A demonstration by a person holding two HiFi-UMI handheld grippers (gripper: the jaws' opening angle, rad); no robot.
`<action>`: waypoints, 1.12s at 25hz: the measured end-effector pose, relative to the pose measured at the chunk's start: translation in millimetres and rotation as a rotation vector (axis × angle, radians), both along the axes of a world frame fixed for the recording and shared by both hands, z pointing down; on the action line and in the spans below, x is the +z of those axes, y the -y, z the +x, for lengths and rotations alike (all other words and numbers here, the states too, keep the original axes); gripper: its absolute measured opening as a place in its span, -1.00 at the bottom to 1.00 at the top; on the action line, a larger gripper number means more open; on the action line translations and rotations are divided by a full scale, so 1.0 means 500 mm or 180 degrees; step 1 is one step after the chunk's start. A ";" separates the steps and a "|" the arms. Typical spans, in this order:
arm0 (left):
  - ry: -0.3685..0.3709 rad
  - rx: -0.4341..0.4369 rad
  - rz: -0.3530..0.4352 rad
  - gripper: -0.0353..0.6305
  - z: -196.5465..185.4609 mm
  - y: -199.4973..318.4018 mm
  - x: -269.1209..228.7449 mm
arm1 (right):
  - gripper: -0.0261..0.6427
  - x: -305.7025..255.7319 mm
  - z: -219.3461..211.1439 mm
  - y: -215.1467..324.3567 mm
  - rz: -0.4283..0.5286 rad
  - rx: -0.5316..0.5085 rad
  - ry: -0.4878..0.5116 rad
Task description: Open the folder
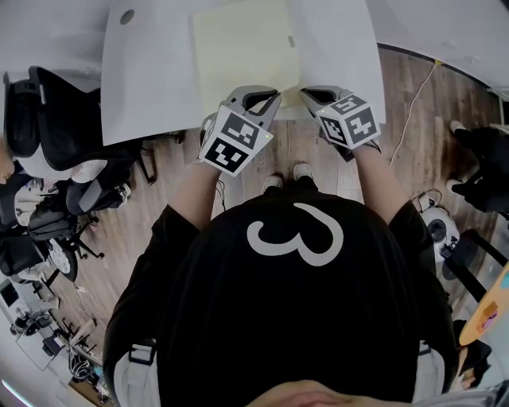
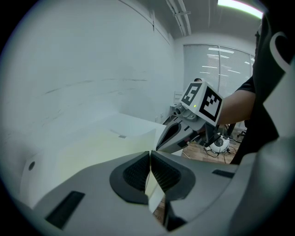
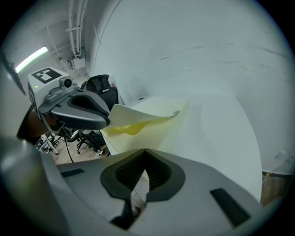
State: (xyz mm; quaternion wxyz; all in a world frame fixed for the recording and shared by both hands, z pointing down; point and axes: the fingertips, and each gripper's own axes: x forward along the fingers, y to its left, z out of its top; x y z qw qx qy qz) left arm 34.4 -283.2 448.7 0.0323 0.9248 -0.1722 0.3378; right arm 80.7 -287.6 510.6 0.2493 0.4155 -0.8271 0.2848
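Note:
A pale yellow folder lies on the white table, its near edge at the table's front. Both grippers hold that near edge side by side. My left gripper is shut on the top cover; a thin pale sheet runs between its pads. In the right gripper view that cover curls up a little off the lower sheet, with brighter yellow showing inside. My right gripper is shut, its pads meeting at the tips with a thin sheet of the folder's edge between them.
Black office chairs stand left of the table. A thin cable runs across the wooden floor at the right. A round hole sits in the table's far left part. The person's feet are just under the front edge.

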 end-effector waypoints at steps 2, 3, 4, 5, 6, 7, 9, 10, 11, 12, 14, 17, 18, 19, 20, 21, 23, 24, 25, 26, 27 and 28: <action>-0.0001 -0.0006 -0.0001 -0.82 0.001 -0.001 -0.001 | -0.85 0.000 0.002 -0.002 -0.0012 0.0002 -0.0005; -0.0009 -0.0008 0.0002 -0.82 0.001 0.000 -0.002 | -0.85 0.000 0.002 -0.002 -0.0016 -0.0001 -0.0019; -0.0019 -0.0011 0.0005 -0.82 0.000 0.001 -0.004 | -0.85 0.001 0.001 -0.001 -0.0018 -0.0005 -0.0035; -0.0028 -0.0017 0.0007 -0.82 -0.001 0.003 -0.005 | -0.85 0.001 0.001 0.000 -0.0019 -0.0009 -0.0049; -0.0037 -0.0022 0.0011 -0.82 0.000 0.005 -0.007 | -0.85 0.000 0.002 0.001 -0.0020 -0.0012 -0.0060; -0.0045 -0.0024 0.0017 -0.83 0.001 0.007 -0.010 | -0.85 0.000 0.003 0.002 -0.0022 -0.0012 -0.0067; -0.0048 -0.0025 0.0023 -0.83 0.002 0.007 -0.013 | -0.85 -0.001 0.004 0.002 -0.0028 -0.0003 -0.0070; -0.0043 -0.0025 0.0021 -0.83 0.002 0.007 -0.013 | -0.85 -0.002 0.004 0.001 -0.0031 0.0003 -0.0073; -0.0039 -0.0025 0.0020 -0.83 0.001 0.006 -0.013 | -0.85 -0.001 0.004 0.001 -0.0032 0.0006 -0.0080; -0.0041 -0.0026 0.0019 -0.83 0.000 0.006 -0.013 | -0.85 -0.001 0.004 0.000 -0.0032 0.0008 -0.0092; -0.0062 -0.0025 0.0028 -0.83 0.000 0.007 -0.015 | -0.85 0.000 0.004 0.000 -0.0027 0.0009 -0.0118; -0.0120 -0.0020 0.0093 -0.83 0.003 0.008 -0.030 | -0.85 0.002 0.007 -0.002 -0.0023 0.0034 -0.0137; -0.0124 -0.0019 0.0131 -0.82 0.003 0.010 -0.038 | -0.85 0.002 0.008 -0.003 -0.0022 0.0048 -0.0137; -0.0129 -0.0013 0.0152 -0.82 0.003 0.011 -0.044 | -0.85 0.001 0.010 -0.004 -0.0022 0.0063 -0.0137; -0.0144 -0.0004 0.0149 -0.82 0.002 0.011 -0.050 | -0.85 0.001 0.012 -0.005 -0.0021 0.0077 -0.0141; -0.0163 0.0001 0.0137 -0.82 0.000 0.010 -0.054 | -0.85 0.001 0.012 -0.005 -0.0021 0.0091 -0.0148; -0.0166 0.0001 0.0163 -0.82 -0.009 0.009 -0.060 | -0.85 0.001 0.008 -0.004 -0.0018 0.0115 -0.0158; -0.0159 -0.0003 0.0192 -0.82 -0.014 0.008 -0.063 | -0.85 0.000 0.006 -0.004 -0.0014 0.0126 -0.0165; -0.0163 -0.0010 0.0211 -0.82 -0.019 0.008 -0.068 | -0.85 -0.001 0.005 -0.004 -0.0010 0.0139 -0.0174; -0.0181 -0.0022 0.0217 -0.82 -0.023 0.007 -0.073 | -0.85 -0.001 0.005 -0.004 -0.0005 0.0155 -0.0183; -0.0209 -0.0038 0.0216 -0.82 -0.027 0.006 -0.078 | -0.85 -0.001 0.005 -0.004 -0.0002 0.0176 -0.0185; -0.0235 -0.0056 0.0219 -0.82 -0.032 0.006 -0.083 | -0.85 -0.001 0.005 -0.005 0.0000 0.0203 -0.0185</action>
